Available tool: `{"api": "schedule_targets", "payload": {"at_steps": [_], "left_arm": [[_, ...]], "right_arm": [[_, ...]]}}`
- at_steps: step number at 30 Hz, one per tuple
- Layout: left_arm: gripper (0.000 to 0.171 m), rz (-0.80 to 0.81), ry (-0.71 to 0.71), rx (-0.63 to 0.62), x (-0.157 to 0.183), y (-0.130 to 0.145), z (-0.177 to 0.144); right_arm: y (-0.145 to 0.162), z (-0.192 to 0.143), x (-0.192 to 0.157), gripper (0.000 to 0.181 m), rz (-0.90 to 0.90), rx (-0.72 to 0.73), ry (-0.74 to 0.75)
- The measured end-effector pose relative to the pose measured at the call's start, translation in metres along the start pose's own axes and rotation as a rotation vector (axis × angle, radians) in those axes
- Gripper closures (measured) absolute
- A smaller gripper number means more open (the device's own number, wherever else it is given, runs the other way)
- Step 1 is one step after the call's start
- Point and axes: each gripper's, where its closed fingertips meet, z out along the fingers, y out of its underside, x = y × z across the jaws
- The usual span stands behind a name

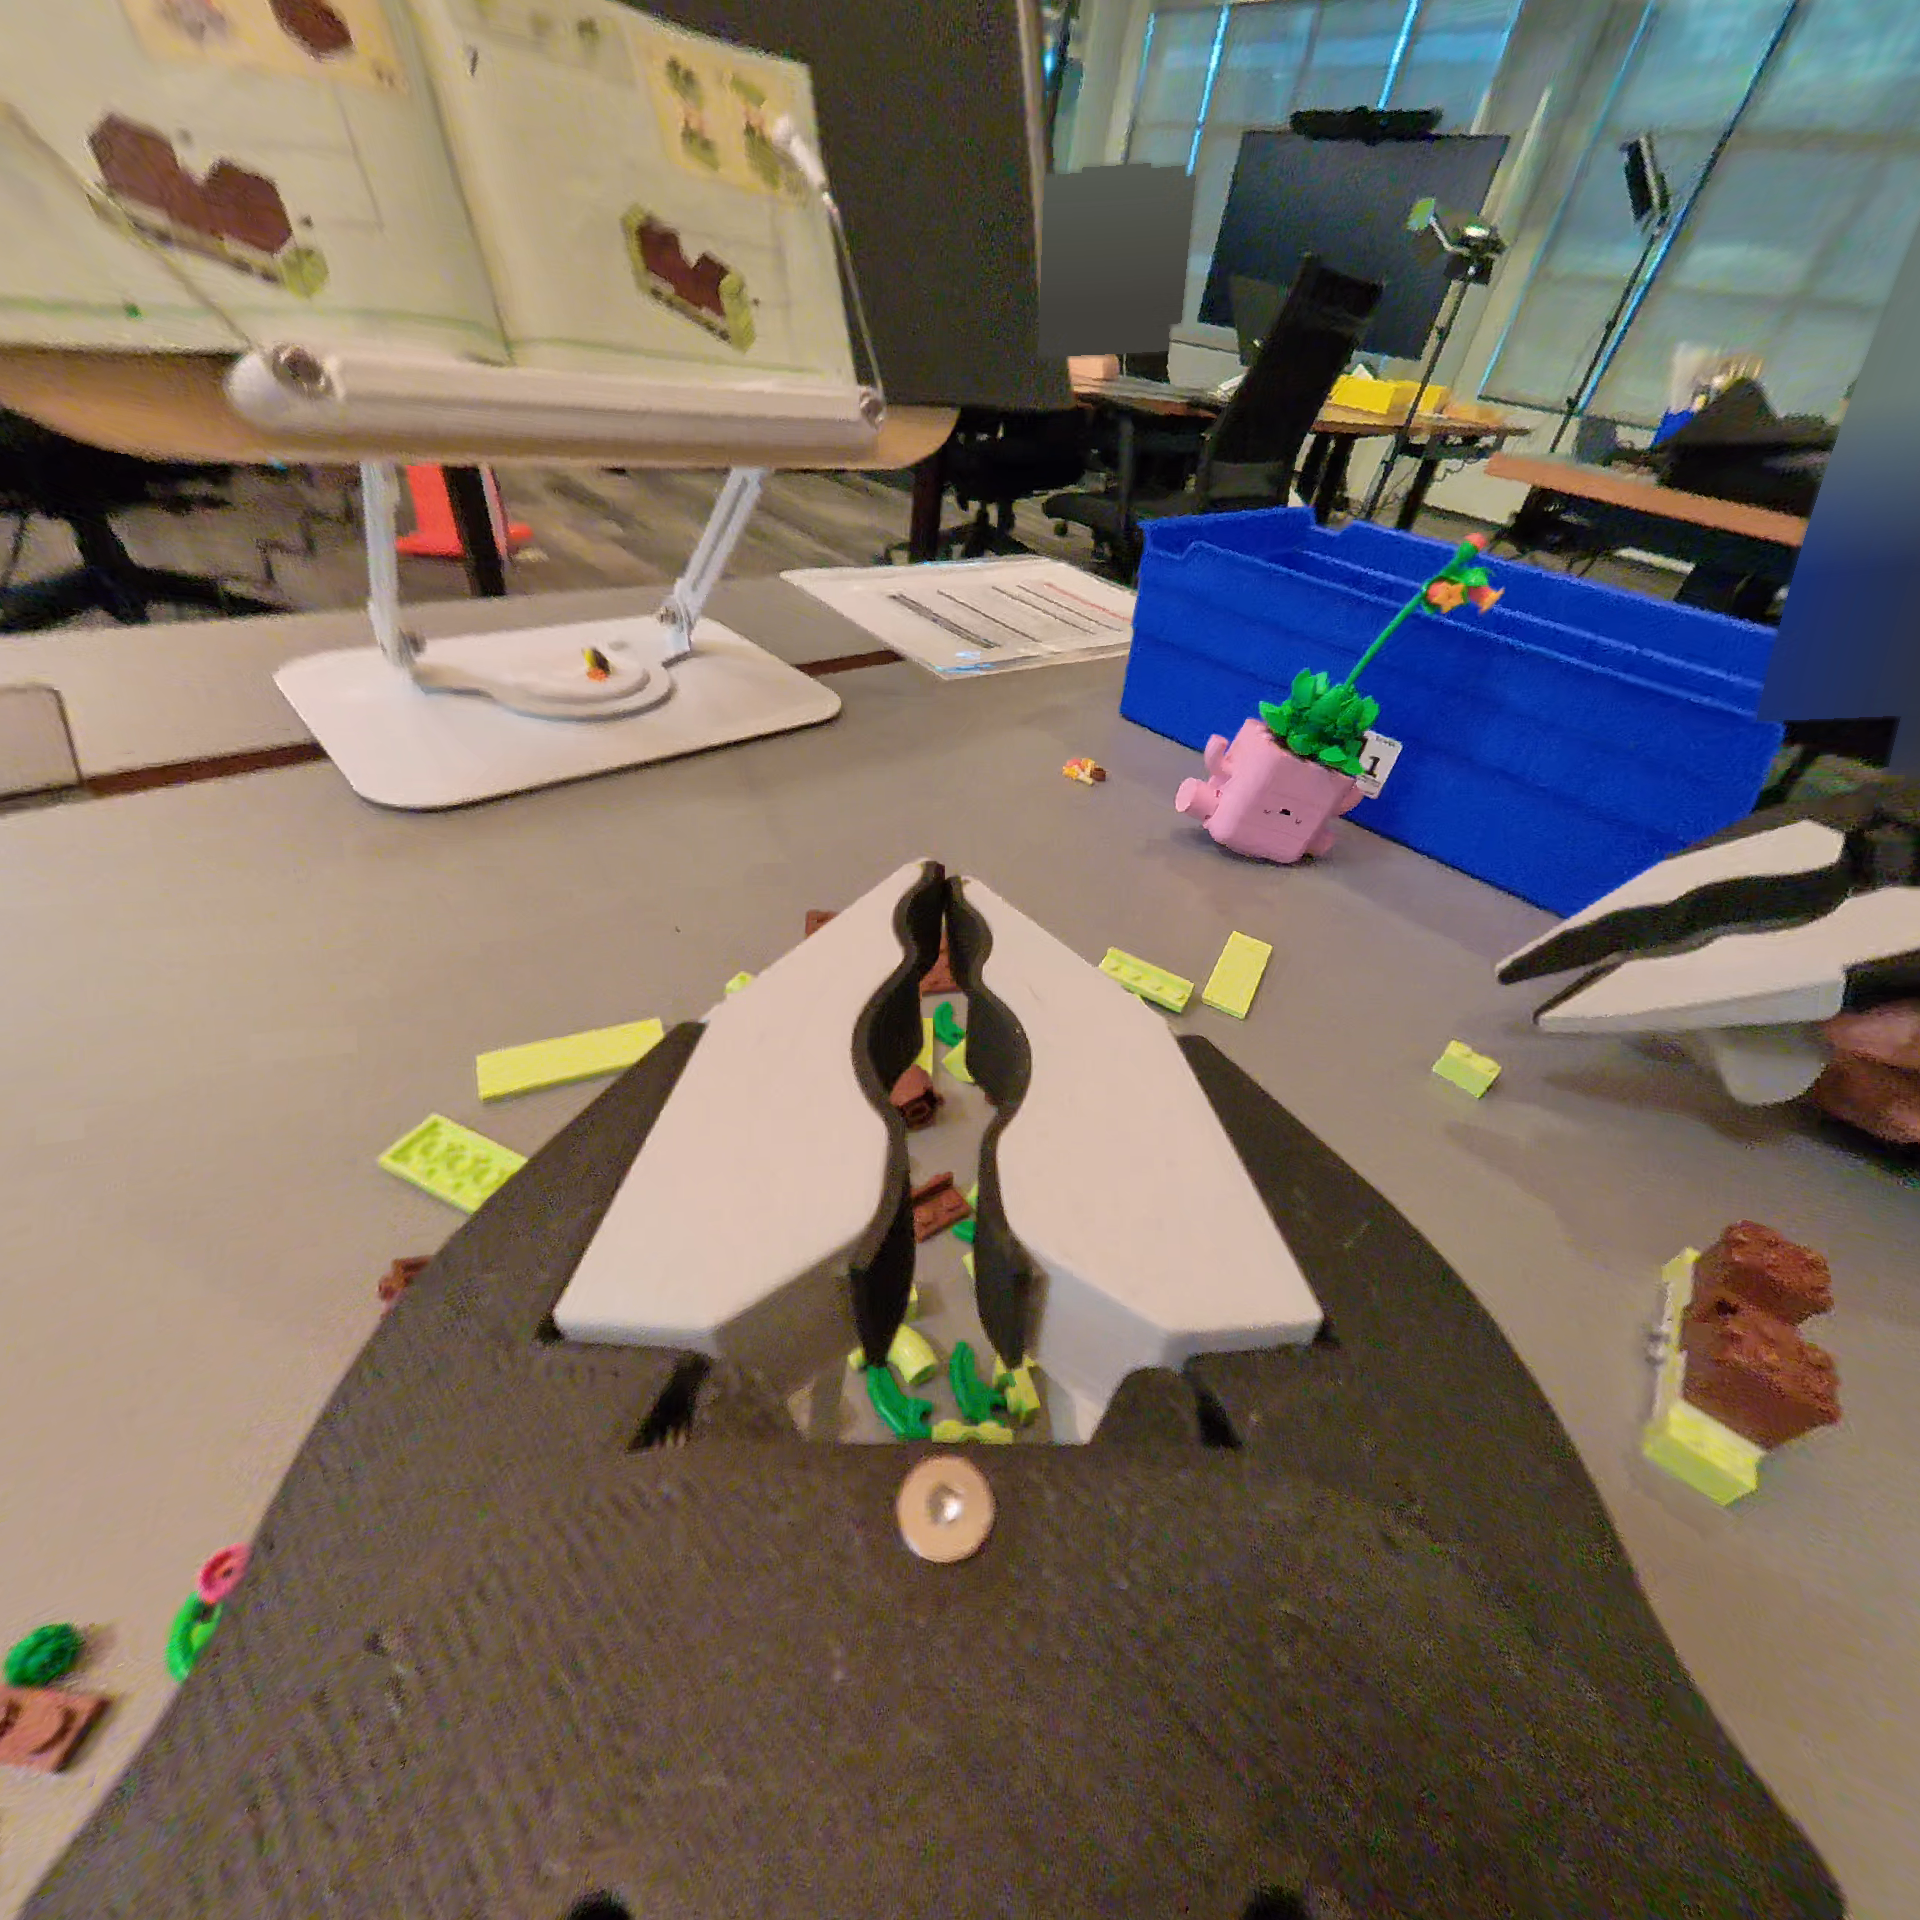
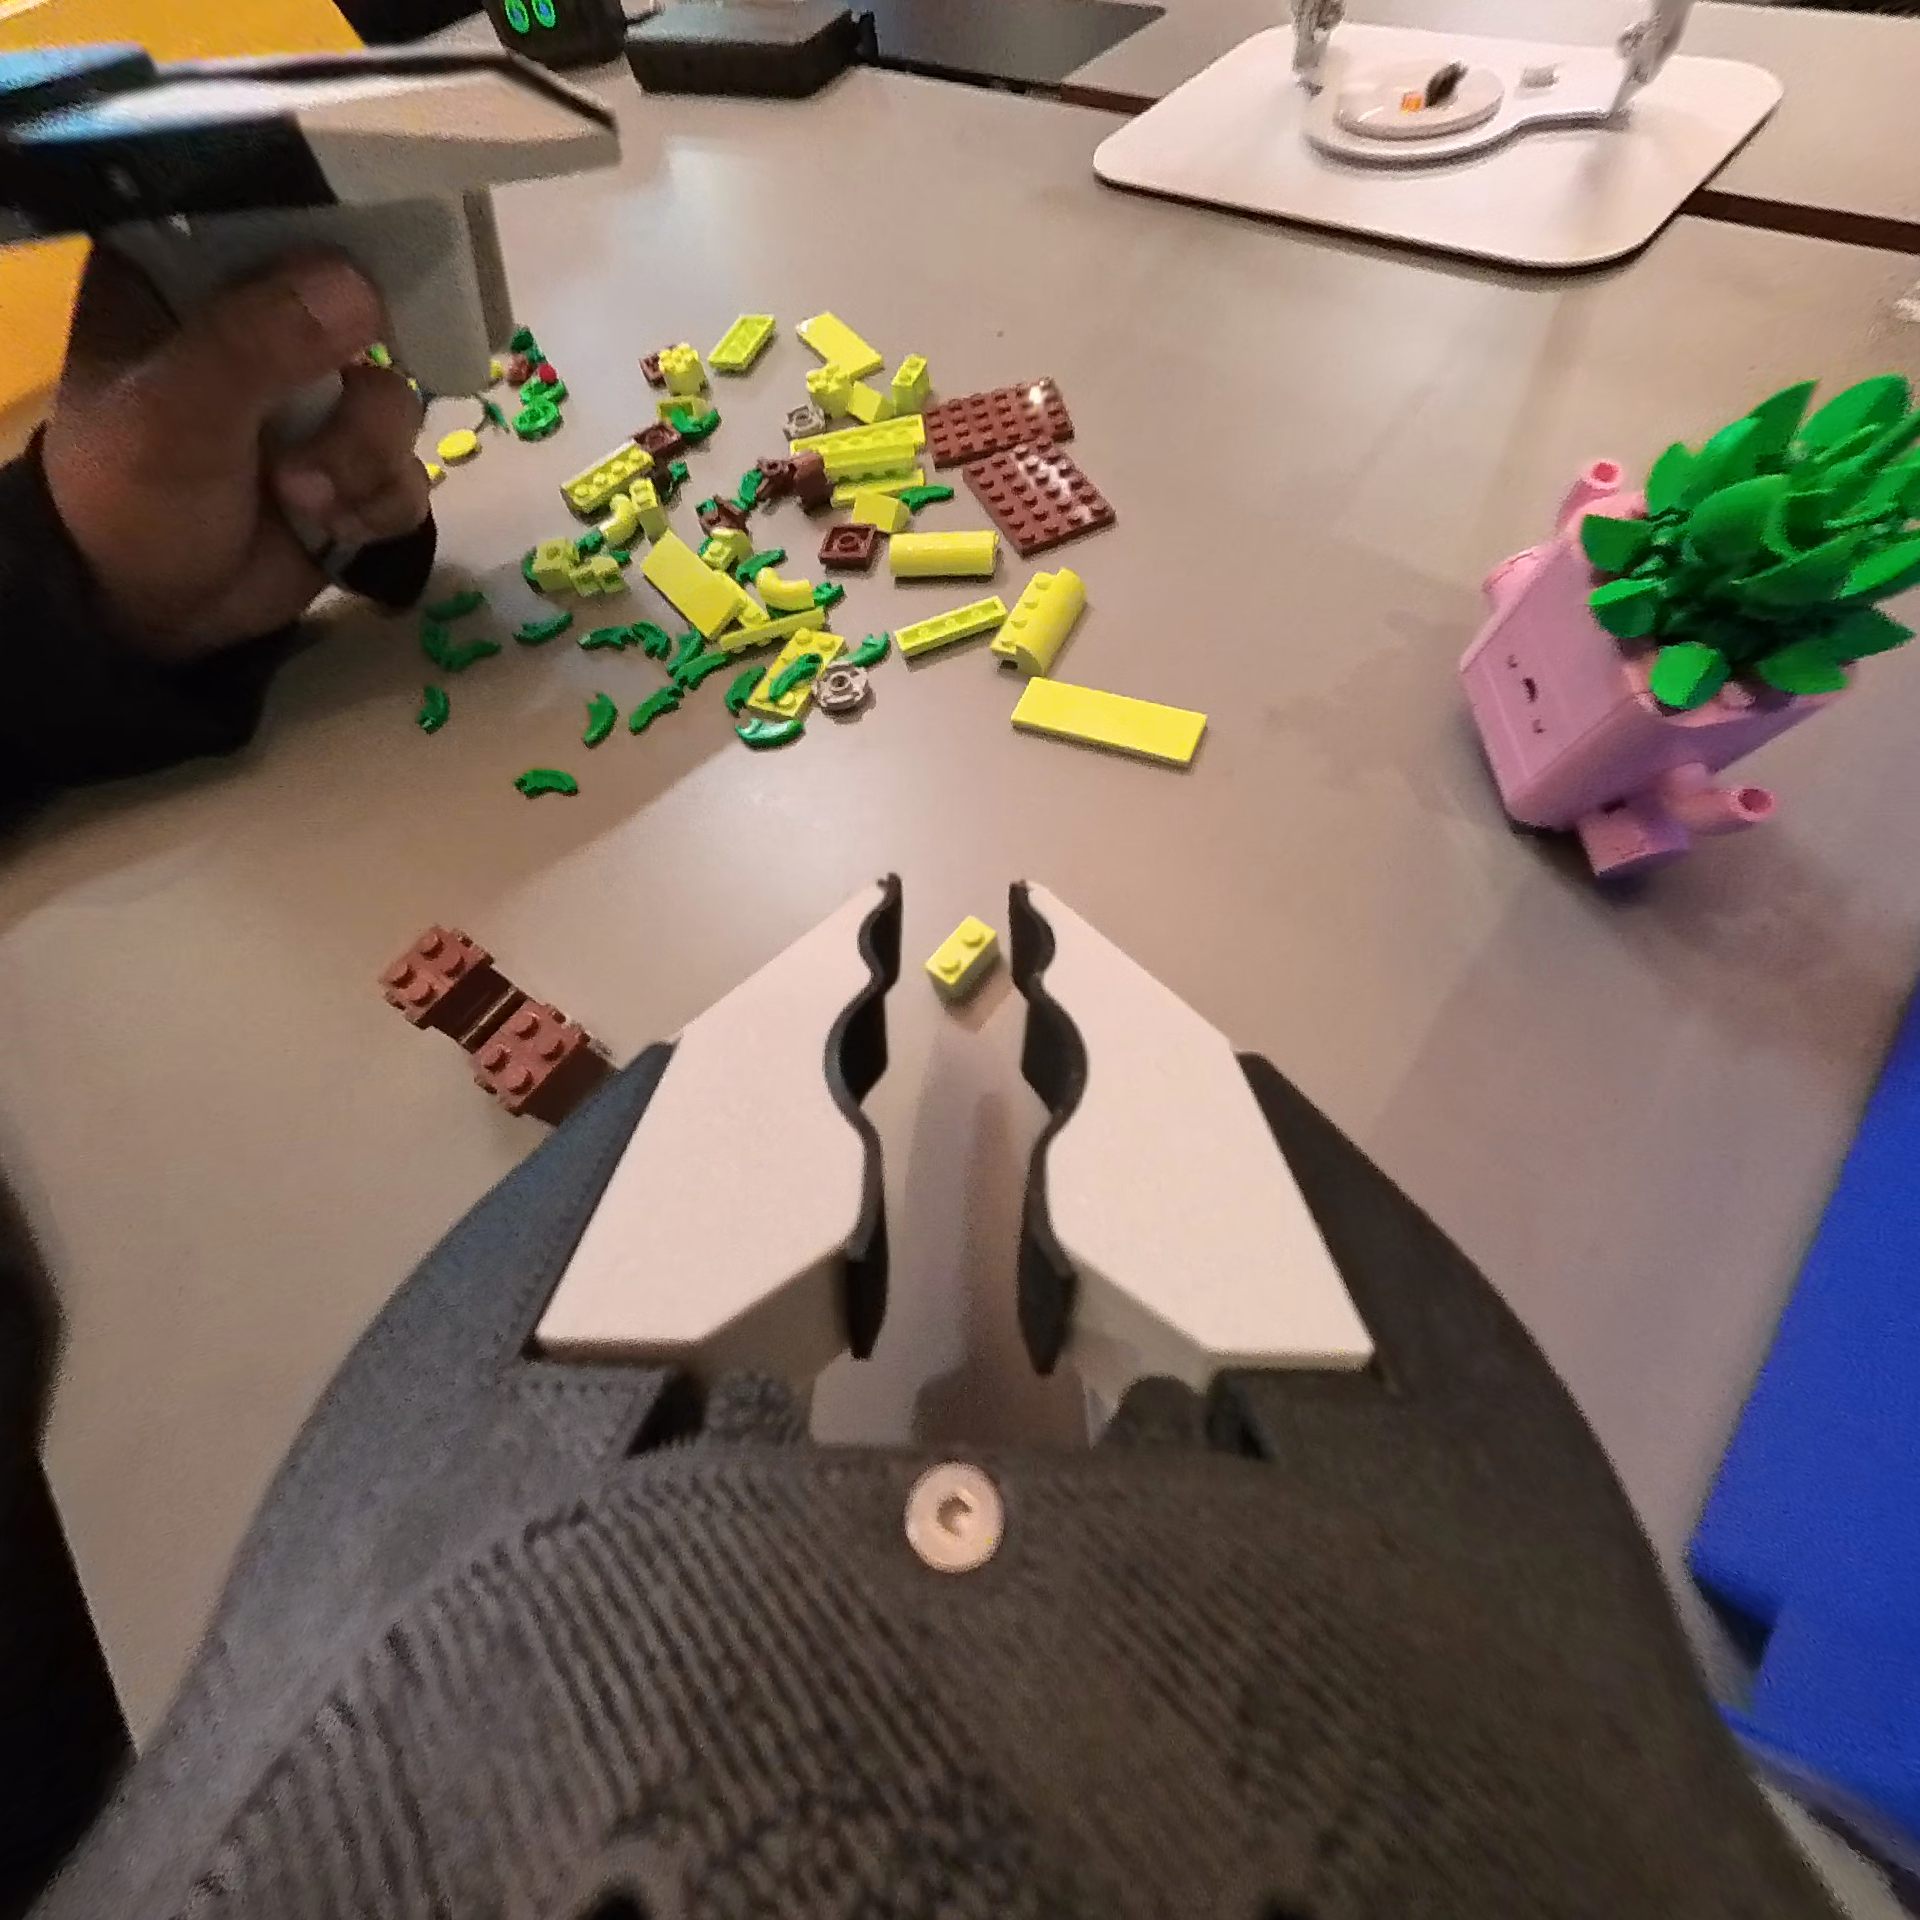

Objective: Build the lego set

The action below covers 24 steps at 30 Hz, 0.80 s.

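A small lime brick (image 2: 966, 958), two studs on top, lies on the smooth grey table (image 2: 1299, 436), framed by the tips of the right gripper (image 2: 954, 894). Its jaws stand apart, neither touching the brick; each finger is a pale grey wedge with a wavy black inner pad. The same brick (image 1: 1465, 1067) appears in the left wrist view, just below that gripper (image 1: 1522, 992).

Left of the brick sits the brown build (image 2: 488, 1023), blocky, studded, with a dark slot across its middle. From the left it (image 1: 1740, 1351) shows a lime edge along one side.

Farther off lies the loose pile (image 2: 790, 530): flat lime tiles, rounded lime slopes, two square brown studded plates, curved green leaf pieces and a few round grey bits. The left gripper (image 1: 940, 883) hangs over this pile, fingertips together at the front, nothing seen between them; pieces show through the wavy gap behind. A hand (image 2: 229, 447) grips its handle.

To the right, a pink pot (image 2: 1590, 717) with stubby legs lies tipped on its side, spiky glossy green leaves at its mouth. Behind it stands a blue bin (image 1: 1455, 717) of ribbed plastic. At the table's far side a white stand (image 1: 551, 717) with a rounded base holds an open booklet (image 1: 416, 177).
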Motion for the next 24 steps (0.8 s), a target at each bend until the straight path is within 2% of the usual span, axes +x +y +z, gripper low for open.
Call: {"api": "schedule_targets", "payload": {"at_steps": [3, 7, 10, 13, 17, 19, 21, 24], "left_arm": [[0.171, -0.025, -0.037, -0.011, -0.011, 0.001, -0.002], [0.171, -0.009, -0.122, 0.018, -0.043, -0.016, -0.018], [0.171, -0.040, -0.160, -0.064, -0.072, -0.009, -0.029], [0.171, -0.089, -0.146, -0.128, -0.084, 0.000, -0.042], [0.171, -0.126, -0.070, -0.158, -0.071, 0.006, -0.060], [0.171, -0.117, -0.010, -0.195, -0.054, 0.013, -0.065], [0.169, -0.120, 0.082, -0.300, -0.028, 0.033, -0.063], [0.143, -0.077, 0.126, -0.514, 0.000, 0.072, -0.056]], "right_arm": [[0.003, 0.003, -0.001, 0.163, -0.020, -0.025, 0.008], [0.001, 0.001, 0.000, 0.165, -0.011, -0.008, 0.007], [0.000, 0.000, 0.001, 0.166, 0.007, -0.003, 0.005], [0.001, 0.001, 0.002, 0.166, 0.012, -0.012, 0.003], [0.002, 0.002, 0.002, 0.166, 0.010, -0.018, 0.008], [0.003, 0.002, 0.002, 0.166, 0.011, -0.022, 0.010], [0.004, 0.003, 0.003, 0.166, 0.011, -0.029, 0.012], [0.005, 0.004, 0.003, 0.166, 0.011, -0.042, 0.013]]}}
